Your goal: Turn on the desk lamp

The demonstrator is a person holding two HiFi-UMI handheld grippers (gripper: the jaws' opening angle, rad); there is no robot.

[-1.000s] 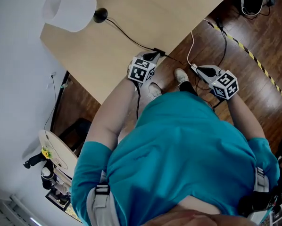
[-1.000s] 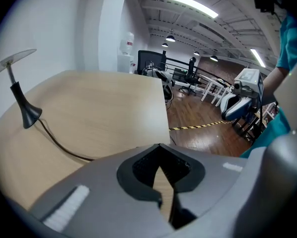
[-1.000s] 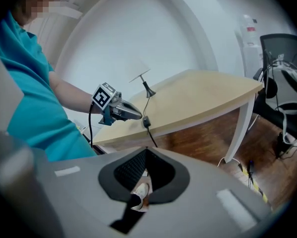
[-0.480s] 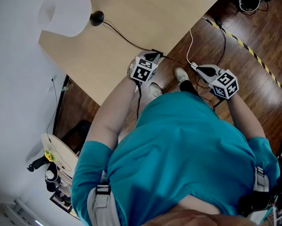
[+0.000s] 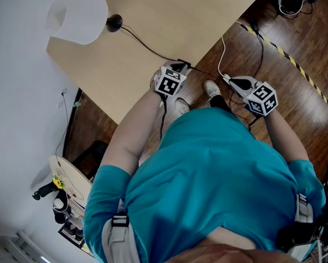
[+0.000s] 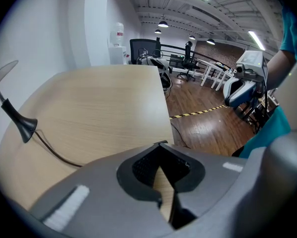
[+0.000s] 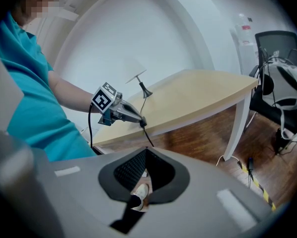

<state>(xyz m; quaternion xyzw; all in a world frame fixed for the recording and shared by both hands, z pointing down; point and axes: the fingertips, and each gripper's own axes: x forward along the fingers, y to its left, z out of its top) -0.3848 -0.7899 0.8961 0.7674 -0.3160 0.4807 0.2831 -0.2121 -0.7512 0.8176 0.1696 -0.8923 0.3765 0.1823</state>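
Desk lamp [image 5: 79, 18] gets worked from its near end. At the desk edge closest to the person, the left gripper [image 5: 178, 67] has its jaws drawn together, tips against a small black lump [image 7: 142, 123] on the cord [image 5: 145, 45]. That lump is probably the inline switch, though it is too small to be sure. The right gripper [image 5: 228, 80] hangs off the desk over the wooden floor [image 5: 235, 45], jaws likewise together with nothing between them. The thin, limp cord runs across the desk [image 5: 197, 10] to the lamp's black base [image 5: 114, 22] at the far corner, under a pale shade. It looks light and easy to tip, so squeeze the stiff switch body rather than tug the cord
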